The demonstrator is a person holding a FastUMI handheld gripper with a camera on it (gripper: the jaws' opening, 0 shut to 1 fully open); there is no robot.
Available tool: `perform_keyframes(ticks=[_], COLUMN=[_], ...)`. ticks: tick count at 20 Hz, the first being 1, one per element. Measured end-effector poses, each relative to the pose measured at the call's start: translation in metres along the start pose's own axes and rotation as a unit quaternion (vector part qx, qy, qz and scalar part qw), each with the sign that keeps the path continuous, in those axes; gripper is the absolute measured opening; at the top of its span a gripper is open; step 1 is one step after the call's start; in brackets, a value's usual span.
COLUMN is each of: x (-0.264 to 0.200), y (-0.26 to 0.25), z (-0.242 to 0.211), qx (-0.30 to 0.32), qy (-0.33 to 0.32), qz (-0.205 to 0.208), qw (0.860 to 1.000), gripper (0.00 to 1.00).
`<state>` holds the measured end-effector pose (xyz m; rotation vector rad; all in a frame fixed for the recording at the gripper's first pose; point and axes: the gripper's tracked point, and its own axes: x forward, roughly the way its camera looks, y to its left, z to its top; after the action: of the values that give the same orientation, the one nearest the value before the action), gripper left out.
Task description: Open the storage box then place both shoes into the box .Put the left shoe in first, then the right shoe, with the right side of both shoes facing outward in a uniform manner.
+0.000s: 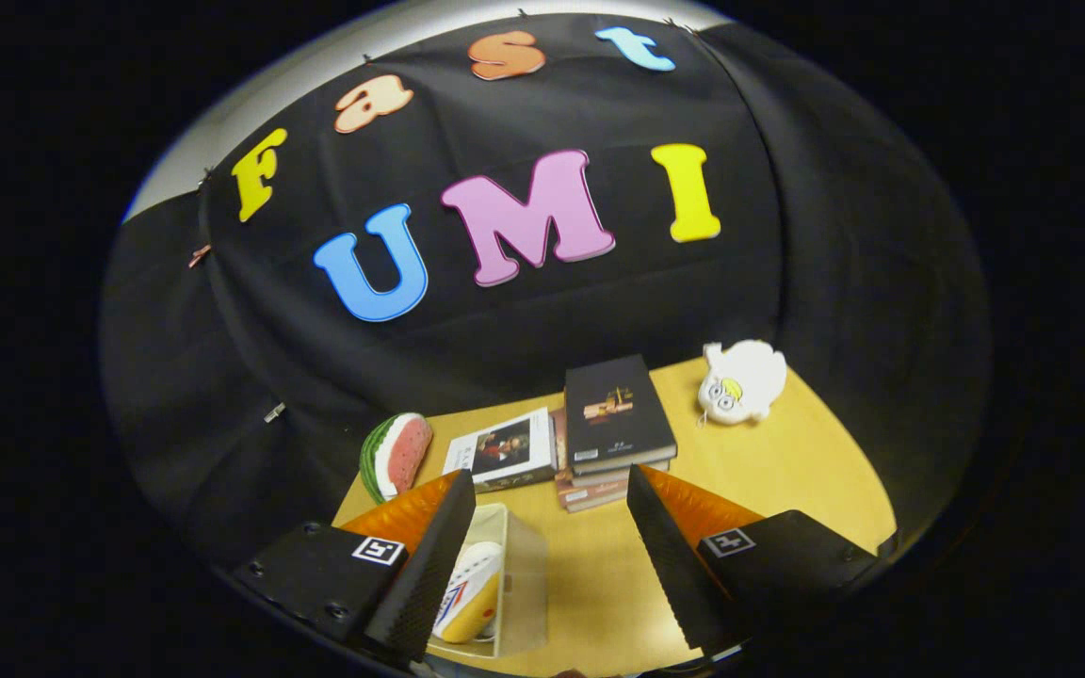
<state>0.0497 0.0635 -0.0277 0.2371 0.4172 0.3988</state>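
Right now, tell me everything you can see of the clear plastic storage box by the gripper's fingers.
The clear plastic storage box sits on the wooden tabletop, low between the open gripper fingers, close beside the left finger, which hides part of it. Its walls look thin, see-through and faintly frosted. A white shoe with a yellow sole and red and blue stripes shows inside it, tilted on its side. Whether a lid is on, I cannot tell. Neither finger visibly presses on it.

Table (787, 471): books (613, 424), box (519, 584), watermelon (396, 457), plush (740, 381).
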Motion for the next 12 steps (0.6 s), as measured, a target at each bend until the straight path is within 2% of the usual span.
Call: perform_keyframes(ticks=[6, 10, 12], x=[-0.025, -0.038, -0.043], y=[-0.03, -0.046, -0.064], z=[0.049, 0.054, 0.052], qx=[-0.101, -0.114, -0.115], qy=[-0.093, -0.125, -0.127], qz=[0.012, 0.02, 0.004], qw=[0.99, 0.985, 0.985], gripper=[0.98, 0.98, 0.98])
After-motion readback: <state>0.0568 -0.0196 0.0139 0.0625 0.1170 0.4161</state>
